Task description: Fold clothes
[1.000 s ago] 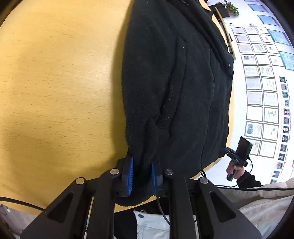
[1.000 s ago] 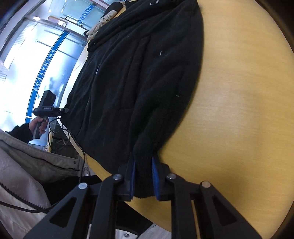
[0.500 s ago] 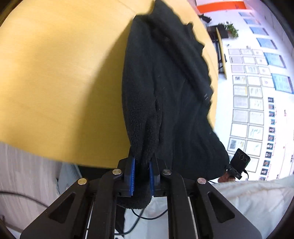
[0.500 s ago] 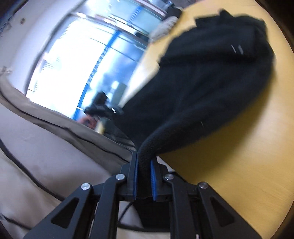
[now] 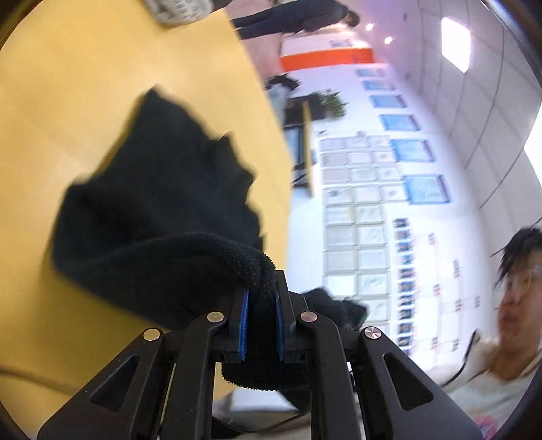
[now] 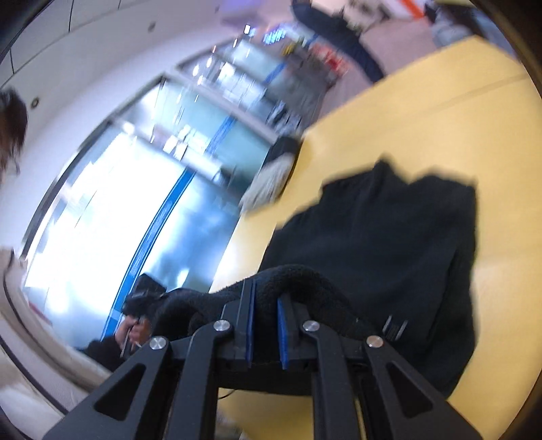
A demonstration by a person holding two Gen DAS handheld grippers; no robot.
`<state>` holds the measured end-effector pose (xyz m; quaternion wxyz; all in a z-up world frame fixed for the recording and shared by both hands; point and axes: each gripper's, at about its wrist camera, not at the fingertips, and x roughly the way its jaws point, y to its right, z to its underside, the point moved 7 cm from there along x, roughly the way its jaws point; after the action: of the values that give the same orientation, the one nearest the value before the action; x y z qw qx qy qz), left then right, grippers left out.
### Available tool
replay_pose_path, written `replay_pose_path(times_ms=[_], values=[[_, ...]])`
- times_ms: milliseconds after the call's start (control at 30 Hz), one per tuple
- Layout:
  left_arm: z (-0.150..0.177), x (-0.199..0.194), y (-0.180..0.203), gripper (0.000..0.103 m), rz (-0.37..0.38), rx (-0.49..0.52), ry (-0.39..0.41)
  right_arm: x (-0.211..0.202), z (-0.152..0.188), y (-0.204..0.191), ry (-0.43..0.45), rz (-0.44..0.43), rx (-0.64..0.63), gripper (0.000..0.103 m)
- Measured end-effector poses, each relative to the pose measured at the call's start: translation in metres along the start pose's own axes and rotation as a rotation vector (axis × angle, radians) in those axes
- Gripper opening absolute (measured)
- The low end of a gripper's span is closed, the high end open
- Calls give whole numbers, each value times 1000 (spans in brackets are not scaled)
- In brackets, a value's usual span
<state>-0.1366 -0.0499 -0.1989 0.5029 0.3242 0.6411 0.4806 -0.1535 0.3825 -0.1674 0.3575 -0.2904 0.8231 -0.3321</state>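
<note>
A black fleece jacket (image 5: 159,216) lies partly on the yellow wooden table (image 5: 67,101), its near hem raised off the surface. My left gripper (image 5: 260,298) is shut on one corner of that hem, thick fleece bulging over the blue pads (image 5: 244,325). In the right wrist view the same jacket (image 6: 389,243) stretches away over the table (image 6: 474,118), and my right gripper (image 6: 266,301) is shut on the other hem corner. The far collar end still rests on the wood. Both views are blurred by motion.
A light grey garment (image 5: 179,10) sits at the table's far edge, also visible as a pale bundle (image 6: 271,182). A wall of framed papers (image 5: 366,210) and a person's head (image 5: 515,277) lie right of the table. Glass doors (image 6: 152,203) stand beyond.
Both grippers have lifted the jacket's near hem up and carried it forward toward the collar. The cameras now tilt upward, and the jacket bunches shorter on the table.
</note>
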Motion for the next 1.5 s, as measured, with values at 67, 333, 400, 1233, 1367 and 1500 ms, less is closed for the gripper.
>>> replay_pose_path(times_ms=[67, 333, 400, 1233, 1367, 1500], values=[[-40, 3, -4, 11, 14, 27, 0, 1, -26, 13, 62, 47, -5, 11], [-173, 77, -50, 14, -30, 3, -2, 39, -81, 117, 136, 167, 80, 11], [-194, 100, -74, 14, -56, -12, -12, 52, -80, 145, 131, 180, 114, 11], [-214, 143, -27, 87, -280, 682, -126, 84, -89, 85, -12, 370, -298, 99], [-207, 194, -80, 85, -388, 644, -285, 194, -31, 84, -404, 254, -359, 97], [-229, 227, -98, 82, -430, 664, -283, 241, -39, 144, -444, 340, -240, 70]])
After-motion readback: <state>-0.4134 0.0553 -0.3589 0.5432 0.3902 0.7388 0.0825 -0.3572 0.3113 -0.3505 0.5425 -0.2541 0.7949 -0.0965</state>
